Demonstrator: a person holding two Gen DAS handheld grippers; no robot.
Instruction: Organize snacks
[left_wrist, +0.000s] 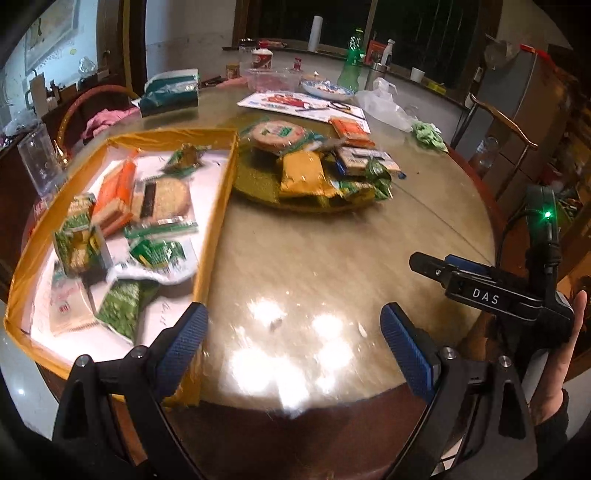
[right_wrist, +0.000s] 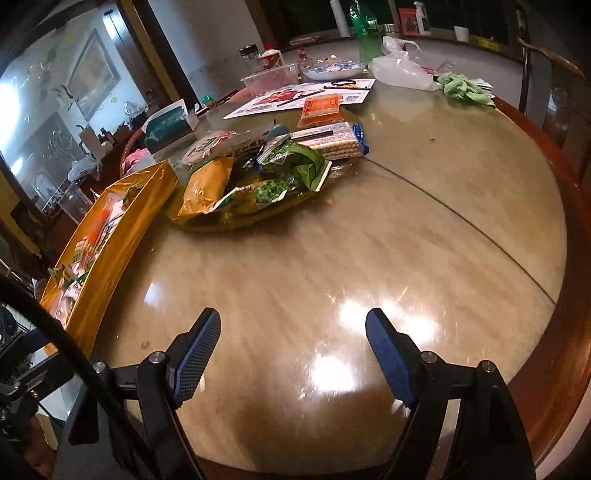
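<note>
A gold-walled box (left_wrist: 221, 206) with a white floor sits at the table's left and holds several snack packs, among them an orange pack (left_wrist: 118, 192) and a round cracker pack (left_wrist: 166, 201). A gold plate (left_wrist: 255, 184) beside it carries a heap of snacks, with a yellow bag (left_wrist: 301, 173) in front. My left gripper (left_wrist: 293, 319) hovers open over bare tabletop, its left finger by the box's near corner. My right gripper (right_wrist: 293, 326) is open too, nothing between its fingers, short of the plate (right_wrist: 207, 225) and yellow bag (right_wrist: 207, 186). The box (right_wrist: 122, 236) lies to its left.
An orange wafer pack (left_wrist: 349, 127) lies loose beyond the plate. Farther back stand a printed sheet (left_wrist: 295, 103), a blue-patterned dish (left_wrist: 325, 88), a green bottle (left_wrist: 351, 62), a plastic bag (left_wrist: 384, 105) and a green cloth (left_wrist: 428, 134). A hand (left_wrist: 565, 354) holds the other gripper at the right.
</note>
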